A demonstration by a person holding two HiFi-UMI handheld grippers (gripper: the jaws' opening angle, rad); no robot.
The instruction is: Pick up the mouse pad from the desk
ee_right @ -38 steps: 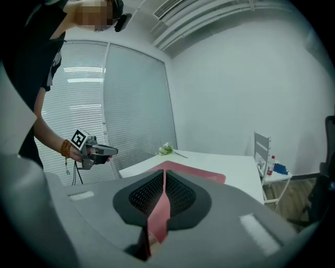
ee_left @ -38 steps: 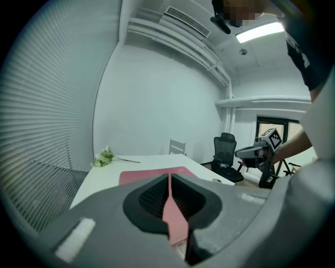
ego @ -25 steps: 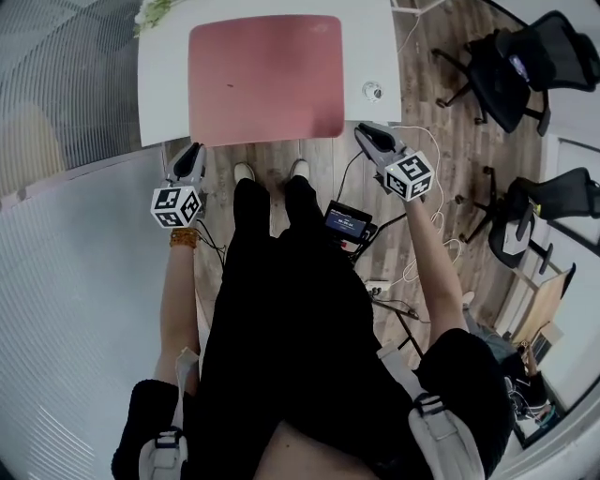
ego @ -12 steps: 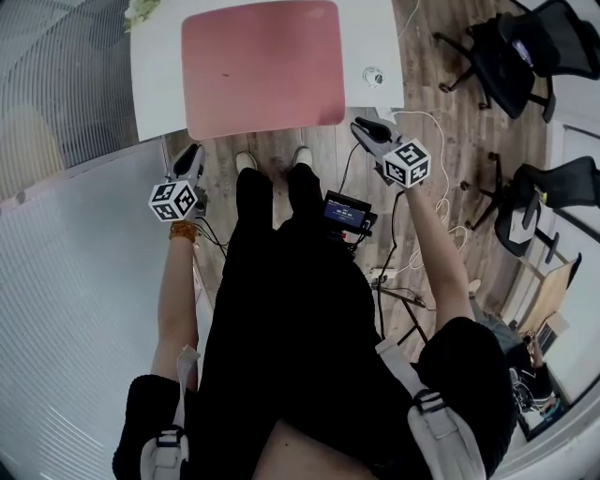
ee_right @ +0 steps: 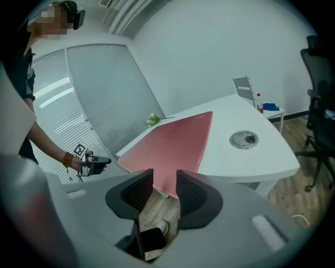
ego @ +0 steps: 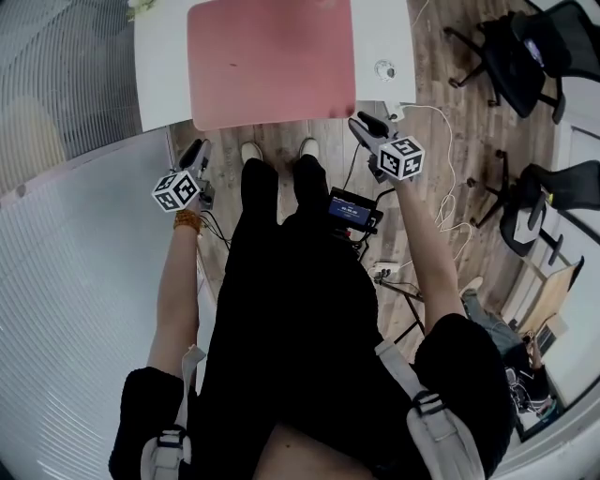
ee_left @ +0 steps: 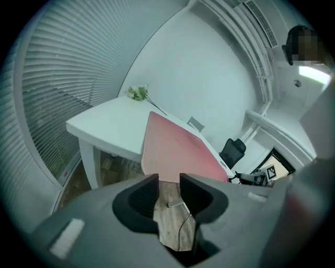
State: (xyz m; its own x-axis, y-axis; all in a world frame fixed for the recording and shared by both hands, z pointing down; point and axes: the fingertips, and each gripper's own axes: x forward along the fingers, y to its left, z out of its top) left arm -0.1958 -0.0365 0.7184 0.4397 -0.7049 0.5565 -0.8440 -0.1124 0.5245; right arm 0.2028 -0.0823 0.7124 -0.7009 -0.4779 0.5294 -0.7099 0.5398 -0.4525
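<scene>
A pink mouse pad [ego: 272, 56] lies flat on the white desk [ego: 159, 66], its near edge overhanging the desk's front. My left gripper [ego: 199, 152] hangs below and to the left of the desk's front edge. It is open and empty in the left gripper view [ee_left: 168, 183], with the mouse pad [ee_left: 178, 152] ahead. My right gripper [ego: 364, 124] is off the pad's near right corner, apart from it. Its jaws [ee_right: 165, 180] have just been opening and hold nothing; the mouse pad [ee_right: 175, 144] lies beyond them.
A round metal grommet [ego: 384, 69] sits in the desk to the right of the pad, and a flower sprig [ego: 141, 7] at its far left corner. Black office chairs [ego: 511, 56] stand at right. A screen device [ego: 354, 211] and white cables [ego: 441, 141] are near my legs. Blinds [ee_left: 47, 94] line the left wall.
Both grippers have sunk a little and rolled in front of the desk. The desk and pad now sit higher in the head view.
</scene>
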